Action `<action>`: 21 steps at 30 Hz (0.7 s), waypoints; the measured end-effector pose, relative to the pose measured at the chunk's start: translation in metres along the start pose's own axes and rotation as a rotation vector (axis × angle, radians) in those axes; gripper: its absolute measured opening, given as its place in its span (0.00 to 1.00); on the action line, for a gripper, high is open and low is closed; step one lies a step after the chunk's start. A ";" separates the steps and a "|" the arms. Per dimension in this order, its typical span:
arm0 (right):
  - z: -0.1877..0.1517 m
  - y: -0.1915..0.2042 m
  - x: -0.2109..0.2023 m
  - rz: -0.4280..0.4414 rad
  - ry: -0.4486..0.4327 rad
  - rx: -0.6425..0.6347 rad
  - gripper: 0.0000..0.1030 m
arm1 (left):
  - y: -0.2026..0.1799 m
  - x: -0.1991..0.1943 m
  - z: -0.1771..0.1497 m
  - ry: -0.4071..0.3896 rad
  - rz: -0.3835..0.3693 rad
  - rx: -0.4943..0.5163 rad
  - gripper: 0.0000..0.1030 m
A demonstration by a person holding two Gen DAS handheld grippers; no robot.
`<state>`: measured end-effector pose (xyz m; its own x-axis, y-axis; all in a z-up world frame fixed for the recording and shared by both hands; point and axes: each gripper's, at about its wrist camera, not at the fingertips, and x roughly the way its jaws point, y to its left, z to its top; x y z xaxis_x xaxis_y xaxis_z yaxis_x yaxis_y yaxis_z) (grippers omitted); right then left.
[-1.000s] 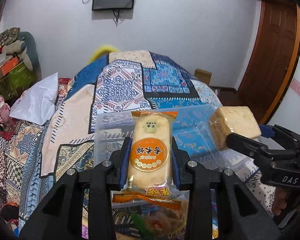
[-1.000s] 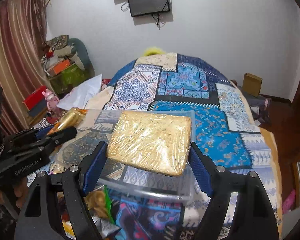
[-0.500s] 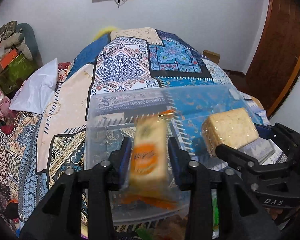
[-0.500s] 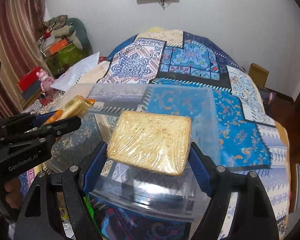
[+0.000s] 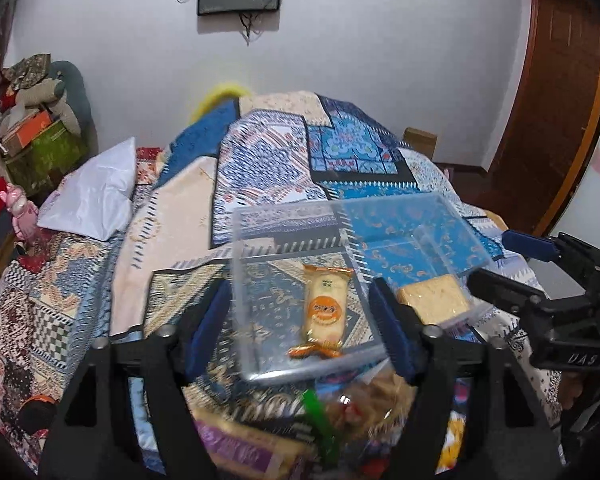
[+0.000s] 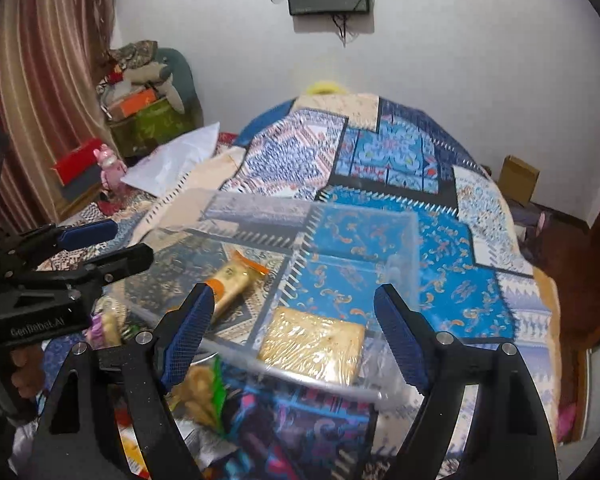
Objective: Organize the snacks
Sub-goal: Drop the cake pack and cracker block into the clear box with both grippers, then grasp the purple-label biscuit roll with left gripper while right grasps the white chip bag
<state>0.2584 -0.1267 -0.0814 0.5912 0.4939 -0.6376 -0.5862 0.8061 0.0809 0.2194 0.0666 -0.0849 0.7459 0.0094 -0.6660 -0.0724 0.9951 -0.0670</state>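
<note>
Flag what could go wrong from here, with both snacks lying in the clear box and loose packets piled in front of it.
1. The clear box sits on a soft bedspread; a nudge from the left hand-held gripper, whose jaws have just been opening and straddle its near wall, could tip it.
2. The wrapped cake lies against the near wall beneath the open right hand-held gripper, so a low pull-back might drag it out.
3. The loose packets could get knocked aside.
</note>
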 end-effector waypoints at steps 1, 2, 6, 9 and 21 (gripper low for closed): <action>0.000 0.002 -0.005 -0.002 -0.006 -0.006 0.79 | 0.004 -0.008 -0.002 -0.009 0.006 -0.001 0.75; -0.001 0.004 -0.011 -0.003 -0.013 -0.013 0.80 | 0.006 -0.013 -0.003 -0.013 0.009 -0.001 0.76; -0.006 0.011 -0.022 0.010 -0.012 -0.024 0.81 | 0.021 -0.029 -0.013 -0.002 0.030 -0.011 0.76; -0.013 0.018 -0.025 0.022 0.004 -0.031 0.81 | 0.033 -0.034 -0.026 0.027 0.049 -0.023 0.76; -0.051 0.048 -0.003 0.082 0.130 -0.064 0.81 | 0.044 0.014 -0.092 0.219 0.083 -0.058 0.76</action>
<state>0.2003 -0.1058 -0.1149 0.4657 0.5079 -0.7247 -0.6664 0.7401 0.0904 0.1660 0.1018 -0.1653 0.5748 0.0633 -0.8158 -0.1700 0.9845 -0.0434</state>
